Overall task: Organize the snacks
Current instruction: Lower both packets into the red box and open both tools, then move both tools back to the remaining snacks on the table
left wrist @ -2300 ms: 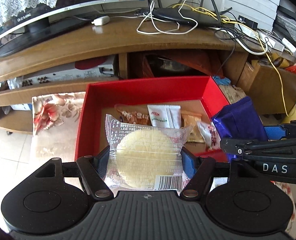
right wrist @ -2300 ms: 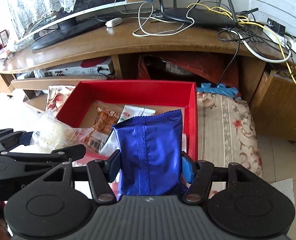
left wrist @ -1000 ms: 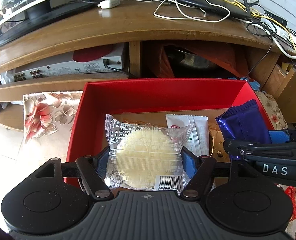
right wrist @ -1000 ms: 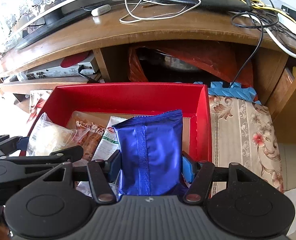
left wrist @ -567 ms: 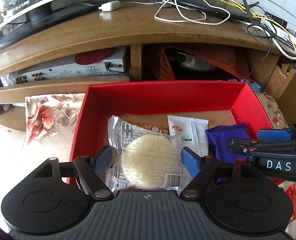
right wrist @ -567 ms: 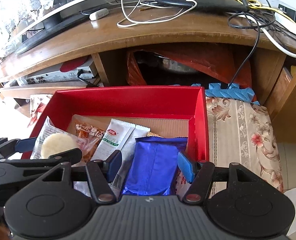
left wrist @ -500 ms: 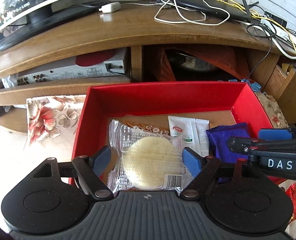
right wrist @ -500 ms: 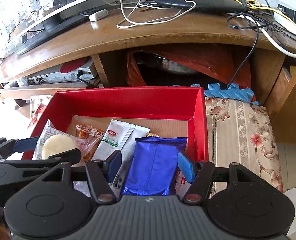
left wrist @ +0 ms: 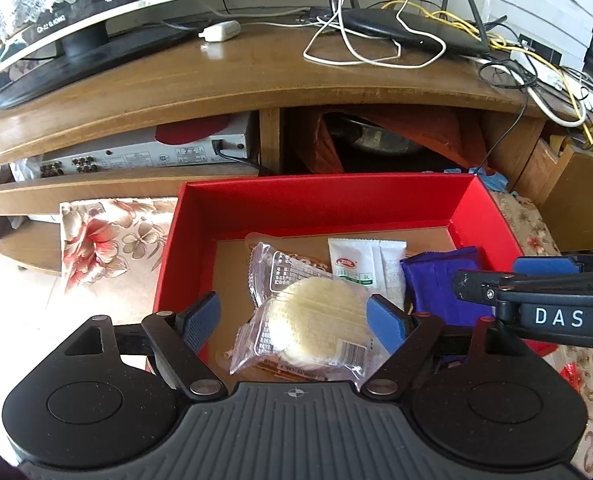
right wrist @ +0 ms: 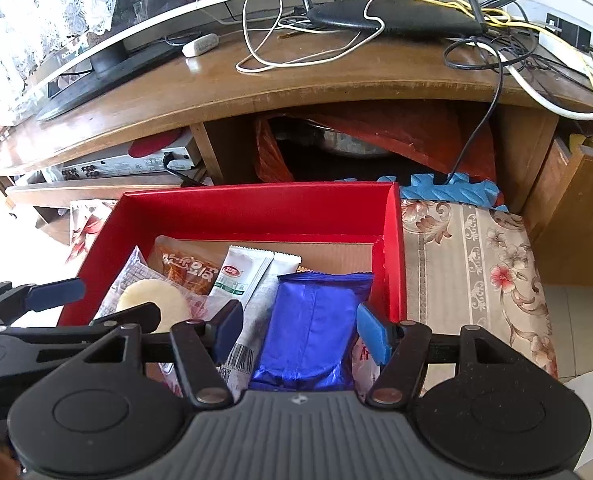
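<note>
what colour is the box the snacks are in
Red box, with a brown cardboard floor; clearest in the right wrist view.

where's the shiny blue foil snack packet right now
In the right wrist view the shiny blue foil snack packet lies in the red cardboard box, by its right wall, beside the white sachet.

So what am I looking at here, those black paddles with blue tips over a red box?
Those are two hand-held grippers; a person carries one in each hand, each with a camera looking along its jaws. One picture is from the left gripper, the other from the right gripper. Below them is a red box of snacks. The left jaws have just been opening and stand clear of the round cake in clear wrap. The right jaws are open around the blue packet, which lies in the box. Nothing is held.
</note>
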A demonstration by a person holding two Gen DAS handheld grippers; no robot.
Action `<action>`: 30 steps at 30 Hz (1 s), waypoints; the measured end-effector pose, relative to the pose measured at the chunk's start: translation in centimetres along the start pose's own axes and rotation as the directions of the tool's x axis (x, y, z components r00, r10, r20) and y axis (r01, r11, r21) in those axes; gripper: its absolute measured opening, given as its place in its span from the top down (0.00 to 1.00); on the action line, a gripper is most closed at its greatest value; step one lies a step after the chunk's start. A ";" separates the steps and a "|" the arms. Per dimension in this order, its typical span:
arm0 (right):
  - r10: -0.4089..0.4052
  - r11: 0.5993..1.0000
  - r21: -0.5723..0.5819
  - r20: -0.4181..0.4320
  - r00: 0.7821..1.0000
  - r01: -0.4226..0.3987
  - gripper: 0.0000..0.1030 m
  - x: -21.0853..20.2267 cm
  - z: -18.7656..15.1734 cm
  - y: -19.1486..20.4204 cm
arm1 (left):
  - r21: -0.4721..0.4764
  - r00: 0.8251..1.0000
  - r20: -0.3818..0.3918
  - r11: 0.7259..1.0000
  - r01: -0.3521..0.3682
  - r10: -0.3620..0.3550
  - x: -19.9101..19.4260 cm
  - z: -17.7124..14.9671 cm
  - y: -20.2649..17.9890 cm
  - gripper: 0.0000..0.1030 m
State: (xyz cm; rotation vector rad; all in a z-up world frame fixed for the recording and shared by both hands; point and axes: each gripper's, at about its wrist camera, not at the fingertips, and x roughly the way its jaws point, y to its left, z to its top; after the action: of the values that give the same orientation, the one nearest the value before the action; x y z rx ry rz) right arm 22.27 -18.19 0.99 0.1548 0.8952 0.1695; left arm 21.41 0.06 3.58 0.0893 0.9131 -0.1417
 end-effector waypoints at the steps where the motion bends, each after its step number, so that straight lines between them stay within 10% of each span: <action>1: -0.001 1.000 0.001 0.000 1.000 0.001 0.41 -0.1 -0.1 0.0 | -0.002 1.000 0.003 1.000 0.006 -0.006 -0.3 -0.1 0.0 0.17; 30: -0.030 0.996 -0.082 -0.095 0.995 0.022 0.40 -6.0 -8.9 0.4 | 0.075 0.992 -0.101 0.994 0.085 -0.077 -6.1 -10.0 -2.0 0.15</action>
State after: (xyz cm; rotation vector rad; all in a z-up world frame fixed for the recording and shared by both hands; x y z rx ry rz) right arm 11.55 -18.49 0.10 0.0602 0.9846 0.1899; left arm 9.62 -0.06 2.30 0.1331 1.0091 -0.2510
